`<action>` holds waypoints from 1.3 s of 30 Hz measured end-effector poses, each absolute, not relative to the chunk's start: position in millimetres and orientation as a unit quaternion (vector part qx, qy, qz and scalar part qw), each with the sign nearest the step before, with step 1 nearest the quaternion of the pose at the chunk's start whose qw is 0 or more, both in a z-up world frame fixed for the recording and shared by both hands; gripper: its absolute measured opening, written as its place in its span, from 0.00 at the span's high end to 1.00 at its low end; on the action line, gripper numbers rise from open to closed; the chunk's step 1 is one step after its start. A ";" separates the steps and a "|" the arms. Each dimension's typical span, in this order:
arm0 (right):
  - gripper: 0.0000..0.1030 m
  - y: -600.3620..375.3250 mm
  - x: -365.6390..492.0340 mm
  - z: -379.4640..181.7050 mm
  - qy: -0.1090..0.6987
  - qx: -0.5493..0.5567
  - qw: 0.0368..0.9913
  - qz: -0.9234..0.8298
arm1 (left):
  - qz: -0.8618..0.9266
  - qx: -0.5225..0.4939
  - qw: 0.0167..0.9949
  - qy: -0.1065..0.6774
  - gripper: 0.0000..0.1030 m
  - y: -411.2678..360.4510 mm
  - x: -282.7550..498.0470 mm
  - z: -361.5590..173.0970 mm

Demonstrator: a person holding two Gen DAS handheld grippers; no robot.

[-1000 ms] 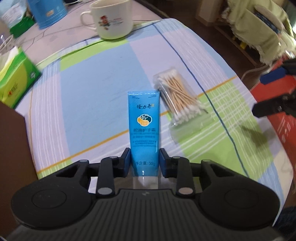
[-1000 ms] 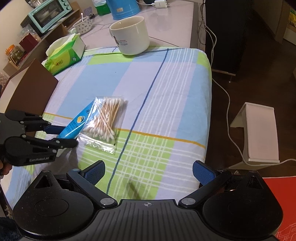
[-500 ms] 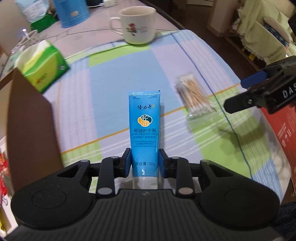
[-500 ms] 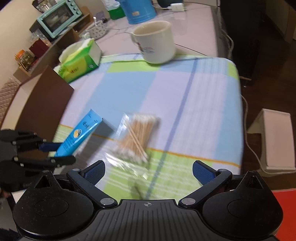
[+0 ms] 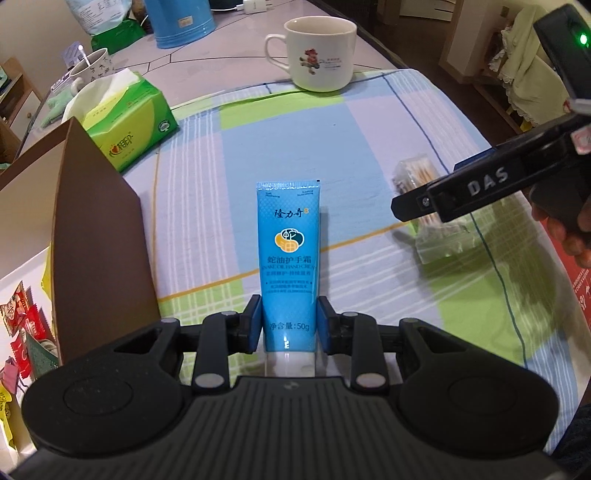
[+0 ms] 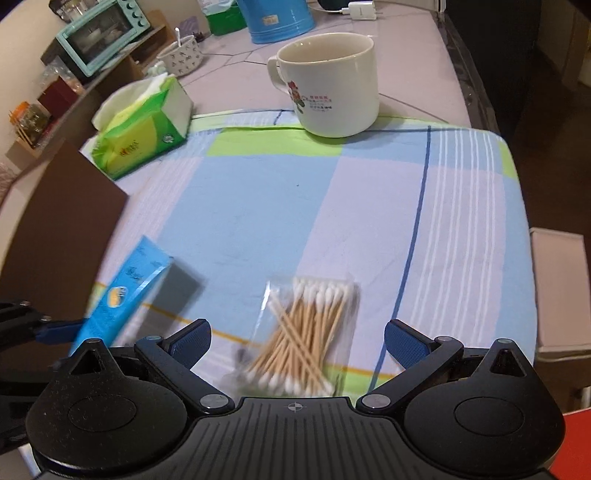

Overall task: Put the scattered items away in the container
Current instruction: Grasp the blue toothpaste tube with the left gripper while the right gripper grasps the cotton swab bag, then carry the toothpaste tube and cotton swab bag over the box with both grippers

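My left gripper point(image 5: 289, 319) is shut on a blue hand cream tube point(image 5: 288, 258), held near its cap end and lifted above the cloth; the same tube point(image 6: 123, 291) shows at the left of the right wrist view. A clear bag of cotton swabs point(image 6: 306, 343) lies on the checked cloth, and my right gripper point(image 6: 297, 341) hovers open over it, fingers on either side. That bag point(image 5: 428, 206) is partly hidden behind the right gripper in the left wrist view. The brown cardboard box point(image 5: 92, 236) stands at the left with snack packets inside.
A white mug point(image 6: 328, 81) and a green tissue pack point(image 6: 142, 136) sit at the far edge of the checked cloth point(image 6: 258, 192). Behind them are a blue canister point(image 6: 277, 18) and a small bowl point(image 6: 181, 55). The table drops off at the right edge.
My left gripper has lifted the tube off the cloth and swung left toward the box. The right gripper has moved forward and down over the cotton swab bag.
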State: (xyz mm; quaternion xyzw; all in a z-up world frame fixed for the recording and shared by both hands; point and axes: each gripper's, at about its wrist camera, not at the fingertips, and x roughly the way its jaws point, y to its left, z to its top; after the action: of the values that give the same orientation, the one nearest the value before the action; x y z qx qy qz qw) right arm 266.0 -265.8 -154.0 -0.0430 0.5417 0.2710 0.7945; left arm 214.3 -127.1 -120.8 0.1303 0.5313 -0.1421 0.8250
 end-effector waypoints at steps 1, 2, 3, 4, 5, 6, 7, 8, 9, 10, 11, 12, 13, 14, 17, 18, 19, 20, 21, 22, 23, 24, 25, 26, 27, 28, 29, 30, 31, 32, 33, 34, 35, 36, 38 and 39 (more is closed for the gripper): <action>0.01 -263.9 264.3 -156.2 0.539 -0.056 0.795 0.273 | -0.141 0.130 0.825 0.532 0.75 -126.3 214.8 -121.0; 0.07 -262.9 261.9 -157.5 0.534 -0.069 0.797 0.275 | -0.140 0.130 0.825 0.532 0.75 -125.7 215.3 -121.2; 0.22 -261.6 258.4 -157.6 0.523 -0.087 0.801 0.278 | -0.140 0.130 0.825 0.532 0.75 -125.3 215.5 -121.2; 0.29 -260.5 255.1 -156.9 0.512 -0.107 0.805 0.280 | -0.139 0.131 0.825 0.532 0.75 -125.2 215.5 -121.3; 0.45 -261.4 253.4 -156.3 0.507 -0.118 0.806 0.282 | -0.140 0.131 0.825 0.532 0.75 -125.4 215.2 -121.5; 0.64 -262.3 251.7 -155.7 0.501 -0.128 0.807 0.284 | -0.140 0.132 0.825 0.532 0.75 -125.5 214.9 -121.7; 0.67 -264.1 250.7 -155.3 0.500 -0.133 0.806 0.287 | -0.141 0.133 0.824 0.532 0.75 -125.7 214.6 -121.8; 0.70 -268.1 250.9 -154.9 0.505 -0.126 0.802 0.292 | -0.141 0.133 0.824 0.532 0.75 -126.0 214.0 -121.8; 0.72 -271.9 249.5 -154.2 0.509 -0.122 0.799 0.296 | -0.143 0.134 0.825 0.531 0.75 -126.7 213.1 -121.6; 0.72 -275.2 246.4 -153.1 0.511 -0.123 0.797 0.298 | -0.145 0.134 0.825 0.530 0.75 -127.4 212.0 -121.3; 0.73 -278.7 242.8 -151.7 0.513 -0.123 0.795 0.301 | -0.147 0.134 0.825 0.529 0.75 -128.4 210.7 -120.8; 0.73 -282.5 238.4 -150.1 0.515 -0.121 0.792 0.304 | -0.149 0.135 0.825 0.529 0.75 -129.3 209.4 -120.3; 0.73 -286.4 233.9 -148.1 0.517 -0.119 0.790 0.306 | -0.151 0.136 0.825 0.528 0.75 -130.3 207.7 -119.9; 0.73 -290.4 229.1 -145.7 0.519 -0.114 0.789 0.308 | -0.153 0.137 0.824 0.527 0.75 -131.1 205.6 -119.5; 0.73 -301.8 216.2 -136.2 0.522 -0.099 0.787 0.313 | -0.158 0.140 0.825 0.525 0.75 -133.1 198.6 -117.4; 0.73 -305.5 211.9 -131.8 0.521 -0.094 0.788 0.314 | -0.159 0.140 0.825 0.523 0.75 -133.6 196.0 -116.3; 0.73 -309.1 207.7 -127.5 0.520 -0.088 0.789 0.315 | -0.161 0.141 0.826 0.522 0.75 -134.2 193.3 -114.9; 0.73 -312.7 203.7 -122.9 0.518 -0.083 0.791 0.315 | -0.163 0.141 0.826 0.520 0.75 -134.8 190.3 -113.0; 0.73 -315.6 199.6 -118.2 0.516 -0.078 0.793 0.316 | -0.165 0.142 0.827 0.518 0.75 -135.4 187.4 -111.1; 0.73 -318.4 195.6 -113.5 0.513 -0.073 0.794 0.316 | -0.167 0.142 0.828 0.516 0.75 -136.0 184.4 -109.2; 0.73 -320.9 191.6 -109.0 0.511 -0.069 0.796 0.317 | -0.169 0.142 0.829 0.514 0.75 -136.6 181.2 -107.0; 0.73 -323.1 187.5 -104.6 0.509 -0.066 0.797 0.318 | -0.172 0.142 0.830 0.512 0.75 -137.0 177.7 -104.2; 0.73 -324.6 183.4 -100.7 0.508 -0.065 0.797 0.320 | -0.175 0.141 0.831 0.509 0.75 -137.3 174.3 -101.3; 0.73 -325.9 179.4 -97.0 0.507 -0.064 0.797 0.322 | -0.178 0.140 0.832 0.506 0.75 -137.4 170.7 -98.2; 0.73 -326.7 175.5 -93.8 0.506 -0.064 0.797 0.323 | -0.182 0.139 0.833 0.504 0.75 -137.2 167.1 -94.8; 0.73 -327.3 171.5 -90.6 0.504 -0.066 0.797 0.325 | -0.185 0.138 0.834 0.501 0.75 -136.8 163.4 -91.3; 0.73 -327.4 167.5 -87.5 0.503 -0.068 0.797 0.328 | -0.188 0.139 0.835 0.498 0.75 -136.2 159.7 -87.8; 0.73 -327.6 163.4 -84.3 0.501 -0.070 0.796 0.332 | -0.190 0.140 0.836 0.495 0.75 -135.4 155.8 -84.3; 0.73 -327.7 159.4 -81.1 0.499 -0.072 0.796 0.335 | -0.192 0.140 0.837 0.492 0.75 -134.0 151.7 -80.7; 0.73 -327.6 155.4 -78.0 0.497 -0.075 0.796 0.339 | -0.195 0.140 0.838 0.490 0.75 -132.0 147.5 -77.0; 0.73 -326.9 151.5 -75.1 0.495 -0.079 0.795 0.343 | -0.196 0.140 0.839 0.488 0.75 -128.9 143.2 -73.0; 0.73 -326.3 147.6 -72.3 0.492 -0.083 0.794 0.347 | -0.196 0.141 0.840 0.486 0.75 -124.5 139.2 -68.8; 0.73 -325.6 143.8 -69.4 0.490 -0.087 0.793 0.352 | -0.196 0.141 0.841 0.484 0.75 -120.1 135.1 -64.7; 0.73 -324.7 140.0 -66.8 0.488 -0.090 0.792 0.356 | -0.196 0.142 0.843 0.481 0.75 -115.7 131.1 -60.5; 0.73 -321.4 133.6 -63.3 0.486 -0.096 0.789 0.363 | -0.195 0.143 0.845 0.477 0.75 -107.0 123.0 -52.2; 0.73 -318.7 130.8 -62.2 0.486 -0.098 0.787 0.367 | -0.195 0.144 0.846 0.474 0.75 -102.6 119.0 -48.1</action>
State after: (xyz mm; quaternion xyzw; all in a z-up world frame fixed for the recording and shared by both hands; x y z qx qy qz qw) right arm 130.8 -318.7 -62.2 -0.0983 0.4855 0.3667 0.7875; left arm 119.0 -102.6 -48.1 0.1441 0.4743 -0.1953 0.8463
